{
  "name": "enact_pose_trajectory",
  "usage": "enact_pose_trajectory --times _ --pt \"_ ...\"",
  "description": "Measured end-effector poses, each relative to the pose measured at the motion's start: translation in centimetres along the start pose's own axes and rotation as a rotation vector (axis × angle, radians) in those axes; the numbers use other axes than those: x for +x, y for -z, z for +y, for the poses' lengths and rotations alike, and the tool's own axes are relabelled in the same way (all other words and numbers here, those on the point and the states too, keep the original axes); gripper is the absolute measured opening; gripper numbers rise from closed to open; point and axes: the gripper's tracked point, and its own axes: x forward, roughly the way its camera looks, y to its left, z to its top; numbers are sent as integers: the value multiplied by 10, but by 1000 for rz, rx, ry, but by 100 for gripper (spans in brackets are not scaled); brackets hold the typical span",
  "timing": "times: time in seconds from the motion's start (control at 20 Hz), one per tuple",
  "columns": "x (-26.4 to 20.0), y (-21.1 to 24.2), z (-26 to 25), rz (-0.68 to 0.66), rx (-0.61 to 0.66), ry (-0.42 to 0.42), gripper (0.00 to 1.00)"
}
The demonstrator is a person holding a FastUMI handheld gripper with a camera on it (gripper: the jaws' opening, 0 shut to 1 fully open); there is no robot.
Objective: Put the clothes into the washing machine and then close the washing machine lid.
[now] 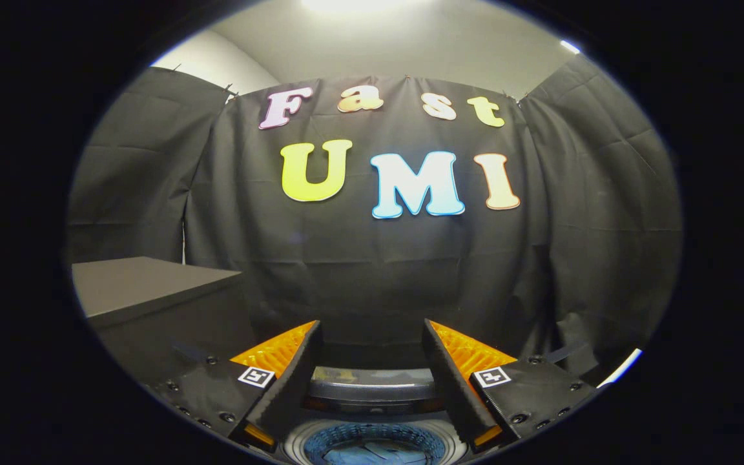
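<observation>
My gripper (372, 336) is held high and level, open, with nothing between its fingers. Low down between the fingers I see the top of the washing machine (372, 387), its glossy dark back panel facing me. Its round drum opening (372, 442) sits just below that, with a blue ribbed rim. Blue cloth (375, 455) lies inside the drum. The lid itself cannot be made out from here.
A dark flat-topped cabinet or table (146, 284) stands to the left of the fingers. The booth's black cloth wall (372, 271) hangs close ahead and wraps round both sides. A pale strip (620, 368) shows beyond the right finger.
</observation>
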Motion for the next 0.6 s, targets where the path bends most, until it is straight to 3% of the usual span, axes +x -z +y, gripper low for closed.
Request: enact_pose_trajectory --times 0.4,0.6 --pt "-76 48 14 48 -11 3 96" --pt "-104 18 17 26 21 11 96"
